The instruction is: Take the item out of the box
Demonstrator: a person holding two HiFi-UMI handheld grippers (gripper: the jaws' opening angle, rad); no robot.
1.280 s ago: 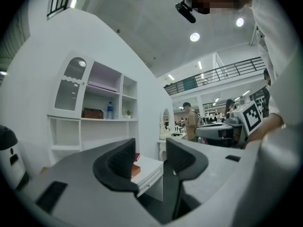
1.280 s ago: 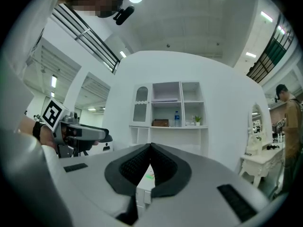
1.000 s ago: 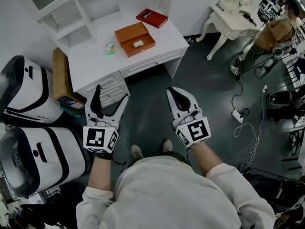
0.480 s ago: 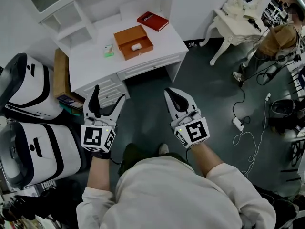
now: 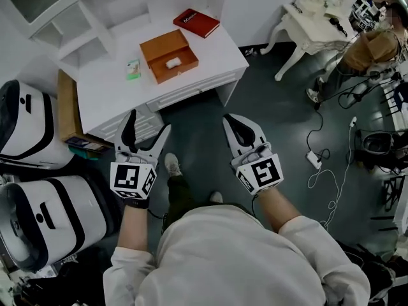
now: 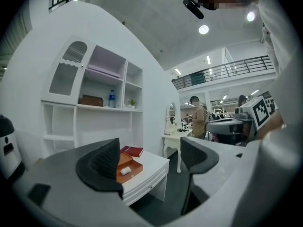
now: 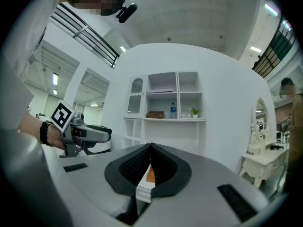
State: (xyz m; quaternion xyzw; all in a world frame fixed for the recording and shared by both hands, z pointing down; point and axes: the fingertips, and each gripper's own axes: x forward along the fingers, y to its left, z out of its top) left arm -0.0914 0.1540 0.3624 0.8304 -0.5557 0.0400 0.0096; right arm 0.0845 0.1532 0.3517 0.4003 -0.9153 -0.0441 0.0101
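**Small white item [image 5: 172,62] lying in the open orange box [image 5: 160,45] on the white table [image 5: 217,53]**

The left tool [image 5: 148,121] is hanging with its jaws wide apart and nothing between them. The right tool [image 5: 234,123] is showing its jaws pressed together, empty. Both are hovering over the dark floor [image 5: 194,129], apart from the table. The box is sitting at about 12 o'clock from the left tool, with a dark red book [image 5: 199,23] lying at about 1 o'clock from the box.

- A dark grey floor [image 5: 204,113] fills the middle of the frame.
- A white desk [image 5: 108,91] with drawers stands upper left, with a white shelf unit [image 5: 95,24] behind it.
- A white dressing table [image 5: 306,14] is at upper right.
- A white power strip [image 5: 312,159] lies at the right.
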